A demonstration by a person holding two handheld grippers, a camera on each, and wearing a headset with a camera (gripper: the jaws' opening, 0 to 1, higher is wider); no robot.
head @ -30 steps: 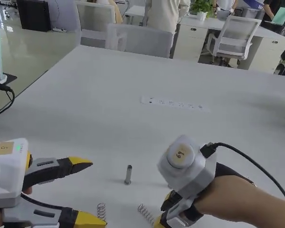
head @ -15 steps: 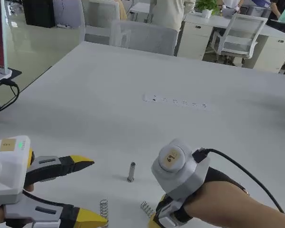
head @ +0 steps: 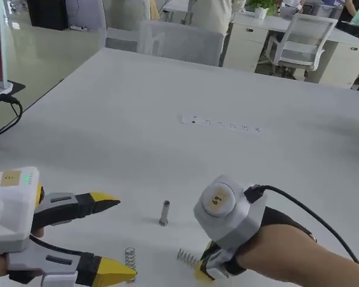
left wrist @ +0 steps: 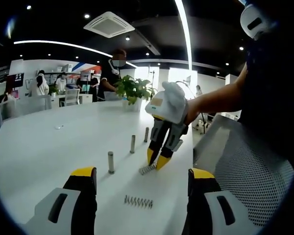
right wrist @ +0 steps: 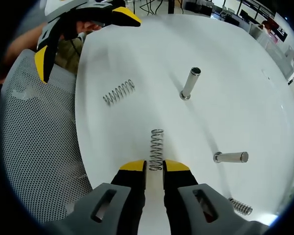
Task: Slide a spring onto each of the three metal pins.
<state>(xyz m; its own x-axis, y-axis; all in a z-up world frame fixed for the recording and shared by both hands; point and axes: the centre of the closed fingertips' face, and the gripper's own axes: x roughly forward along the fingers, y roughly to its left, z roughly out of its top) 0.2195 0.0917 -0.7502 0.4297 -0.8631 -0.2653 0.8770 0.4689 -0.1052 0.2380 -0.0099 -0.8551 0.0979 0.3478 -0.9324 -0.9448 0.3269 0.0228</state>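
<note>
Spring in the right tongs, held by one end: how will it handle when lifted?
The spring is thin open-coil wire, so probably very light and bendy; with the right tongs pinching only its end, the free length may sag or wobble. Round coils between narrow tips could pivot or slip out. Squeezing hard might crush the end coils.

Matt, smooth white table (head: 167,89); pin (head: 164,213) low centre of head view, satin grey metal; spring (right wrist: 157,149) low in right gripper view, bright bare metal wire; right gripper (right wrist: 154,166) jaws matt black plastic, tips glossy yellow; chair (right wrist: 34,147) at left, grey woven mesh.
</note>
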